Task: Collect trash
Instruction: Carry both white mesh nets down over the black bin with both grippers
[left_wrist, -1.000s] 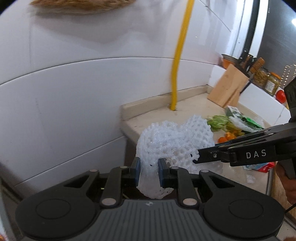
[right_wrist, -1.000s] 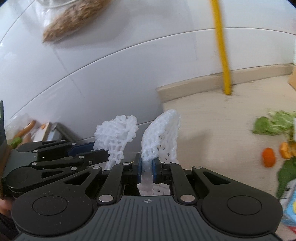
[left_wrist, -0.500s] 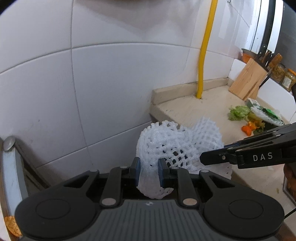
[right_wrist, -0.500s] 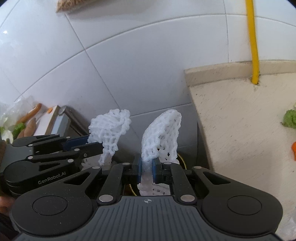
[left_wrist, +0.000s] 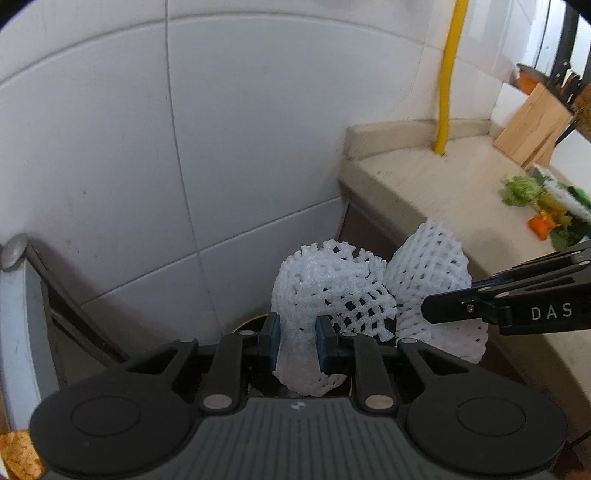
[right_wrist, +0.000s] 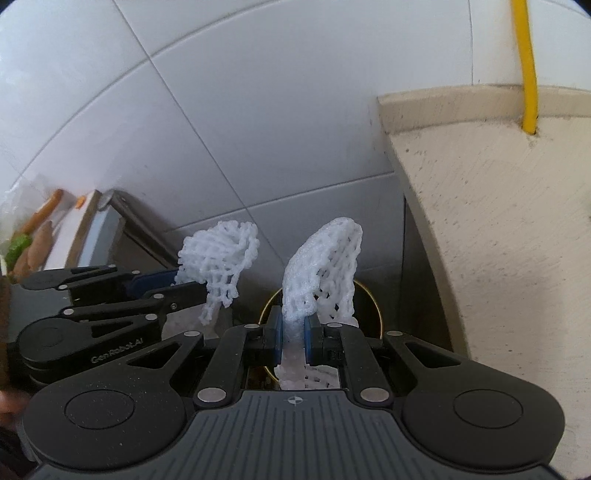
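My left gripper (left_wrist: 294, 341) is shut on a white foam fruit net (left_wrist: 321, 284). My right gripper (right_wrist: 293, 341) is shut on a second white foam net (right_wrist: 323, 262). Both nets hang in the gap beside the counter, above a dark round bin with a gold rim (right_wrist: 373, 295), which shows below the right gripper. In the left wrist view the right gripper (left_wrist: 428, 308) comes in from the right with its net (left_wrist: 432, 266). In the right wrist view the left gripper (right_wrist: 192, 288) sits at the left with its net (right_wrist: 218, 258).
A beige counter (right_wrist: 498, 206) lies to the right with a yellow pipe (left_wrist: 448, 74), a wooden knife block (left_wrist: 532, 125) and vegetable scraps (left_wrist: 535, 206). White tiled wall (left_wrist: 240, 147) is ahead. A grey appliance edge (left_wrist: 18, 314) stands at the left.
Both grippers have moved left off the counter and tilted down with their nets. The bin's rim has come into view beneath them.
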